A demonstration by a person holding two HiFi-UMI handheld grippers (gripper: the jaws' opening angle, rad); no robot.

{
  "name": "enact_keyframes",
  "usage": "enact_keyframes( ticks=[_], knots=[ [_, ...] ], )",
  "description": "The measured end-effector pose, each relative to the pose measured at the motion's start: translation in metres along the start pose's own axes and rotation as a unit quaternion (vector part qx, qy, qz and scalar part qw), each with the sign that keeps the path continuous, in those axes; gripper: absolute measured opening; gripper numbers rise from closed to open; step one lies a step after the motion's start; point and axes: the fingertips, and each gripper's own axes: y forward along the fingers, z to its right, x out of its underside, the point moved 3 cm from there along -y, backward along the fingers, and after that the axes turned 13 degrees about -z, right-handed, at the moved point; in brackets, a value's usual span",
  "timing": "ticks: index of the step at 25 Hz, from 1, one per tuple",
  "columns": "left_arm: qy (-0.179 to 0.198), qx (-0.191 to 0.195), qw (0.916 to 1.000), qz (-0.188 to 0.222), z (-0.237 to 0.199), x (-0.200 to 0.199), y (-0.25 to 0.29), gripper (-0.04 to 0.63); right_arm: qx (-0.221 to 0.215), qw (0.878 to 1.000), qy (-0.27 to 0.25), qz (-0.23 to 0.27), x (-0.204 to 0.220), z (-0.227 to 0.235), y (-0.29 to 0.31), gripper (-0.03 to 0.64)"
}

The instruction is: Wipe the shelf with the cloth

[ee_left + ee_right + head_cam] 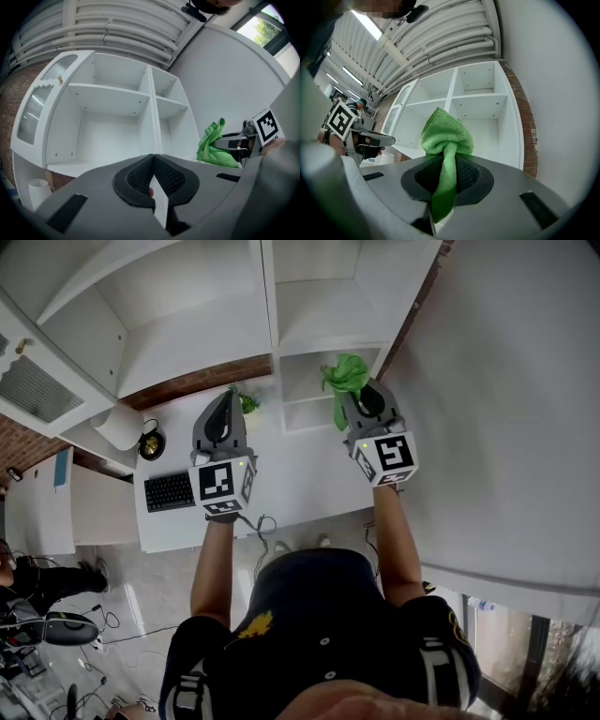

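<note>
The white shelf [323,320] stands at the back of the tabletop [300,474]. Before its lower right compartment, my right claw [449,174] pinches the green cloth [446,133]. My left claw [153,177], before the shelf's left part, has its jaws together.

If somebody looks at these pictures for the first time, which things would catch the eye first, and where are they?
The bright green cloth stands out most: it is pinched in the right hand-held gripper and bunches up above its jaws. Behind it, the large white shelf unit fills the background, its open compartments facing both grippers. The left hand-held gripper is raised beside the right one, jaws closed together.
</note>
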Motion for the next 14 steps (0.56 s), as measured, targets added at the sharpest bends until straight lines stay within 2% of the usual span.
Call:
enact_keyframes(
  ticks=[14],
  knots=[
    [0.001, -0.009, 1.0, -0.003, -0.0007, 0.0028, -0.0056, 0.018, -0.014, 1.0, 0.004, 0.005, 0.0025, -0.0056, 0.0016, 0.046]
  ],
)
